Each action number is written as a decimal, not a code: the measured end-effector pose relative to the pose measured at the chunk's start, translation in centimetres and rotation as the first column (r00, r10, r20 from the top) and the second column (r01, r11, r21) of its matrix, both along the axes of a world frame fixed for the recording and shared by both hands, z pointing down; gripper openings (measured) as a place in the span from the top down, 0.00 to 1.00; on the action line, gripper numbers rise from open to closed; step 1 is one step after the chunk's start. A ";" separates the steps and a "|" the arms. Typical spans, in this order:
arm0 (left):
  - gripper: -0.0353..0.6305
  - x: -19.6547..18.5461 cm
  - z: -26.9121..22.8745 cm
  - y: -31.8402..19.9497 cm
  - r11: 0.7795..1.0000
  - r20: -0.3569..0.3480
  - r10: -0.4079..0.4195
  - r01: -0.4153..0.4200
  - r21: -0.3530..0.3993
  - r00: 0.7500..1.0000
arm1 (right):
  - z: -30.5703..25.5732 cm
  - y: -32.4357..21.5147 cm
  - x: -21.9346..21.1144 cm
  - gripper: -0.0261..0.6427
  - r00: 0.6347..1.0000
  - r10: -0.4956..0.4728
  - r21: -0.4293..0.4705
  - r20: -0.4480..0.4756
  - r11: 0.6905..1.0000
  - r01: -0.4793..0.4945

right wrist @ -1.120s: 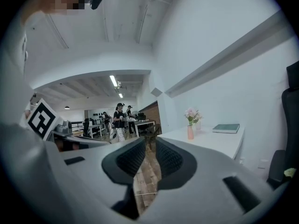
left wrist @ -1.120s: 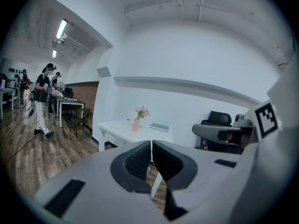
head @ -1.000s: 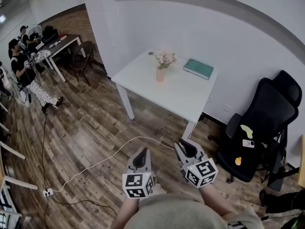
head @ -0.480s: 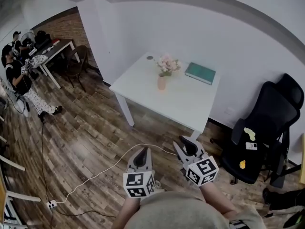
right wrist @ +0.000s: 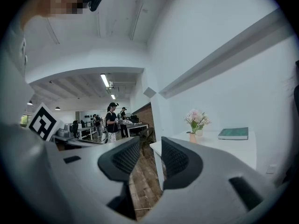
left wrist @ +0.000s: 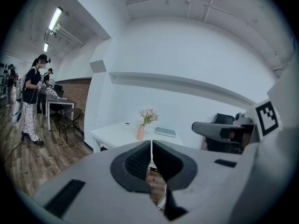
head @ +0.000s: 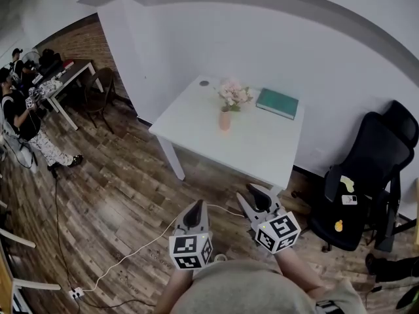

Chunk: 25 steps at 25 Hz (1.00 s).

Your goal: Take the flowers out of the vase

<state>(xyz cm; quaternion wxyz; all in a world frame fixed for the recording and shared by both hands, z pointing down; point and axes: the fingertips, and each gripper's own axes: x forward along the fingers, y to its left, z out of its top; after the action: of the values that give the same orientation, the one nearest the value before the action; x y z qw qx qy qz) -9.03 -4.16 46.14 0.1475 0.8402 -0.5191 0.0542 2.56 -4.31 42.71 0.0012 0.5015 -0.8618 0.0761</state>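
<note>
A small pink vase with pale pink flowers stands upright near the middle of a white table. It also shows far ahead in the left gripper view as vase and flowers, and in the right gripper view as flowers. Both grippers are held well short of the table, over the wooden floor. My left gripper has its jaws closed together with nothing between them. My right gripper has its jaws apart and opening, with nothing between them.
A green book lies on the table's far right side. A black office chair stands right of the table. A white cable runs over the wooden floor. A person stands by a desk at the far left.
The table, vase and flowers have come nearer in the head view as I walk toward them. The right gripper's jaws have spread wider. Both grippers keep their place before me.
</note>
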 end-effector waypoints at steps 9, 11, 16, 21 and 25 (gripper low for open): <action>0.93 -1.7 0.7 -3.1 1.000 -0.002 0.002 -0.002 -0.019 1.000 | 0.2 -3.1 -1.0 0.73 1.000 0.023 -0.009 -0.012 1.000 -0.023; 0.93 -2.0 0.9 -3.6 1.000 -0.003 -0.003 0.003 -0.024 1.000 | 0.4 -3.6 -1.0 0.73 1.000 0.024 -0.015 -0.020 1.000 -0.024; 0.93 -2.1 1.3 -5.0 0.999 0.000 -0.012 0.012 -0.031 1.000 | 1.2 -5.4 -0.5 0.72 0.999 0.029 -0.026 -0.040 0.999 -0.030; 0.93 -2.9 2.1 -6.8 0.999 0.005 -0.025 0.026 -0.041 1.000 | 1.8 -7.8 -0.8 0.71 0.999 0.028 -0.024 -0.046 0.999 -0.029; 0.93 -2.7 2.7 -9.5 0.999 0.010 -0.033 0.033 -0.041 0.999 | 2.4 -10.7 -0.7 0.70 0.998 0.020 -0.022 -0.059 1.000 -0.021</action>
<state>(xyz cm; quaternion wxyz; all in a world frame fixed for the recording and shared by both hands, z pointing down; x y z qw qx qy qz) -11.74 -13.64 48.88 0.1633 0.8281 -0.5322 0.0663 1.89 -15.02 45.07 0.0314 0.5124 -0.8553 0.0710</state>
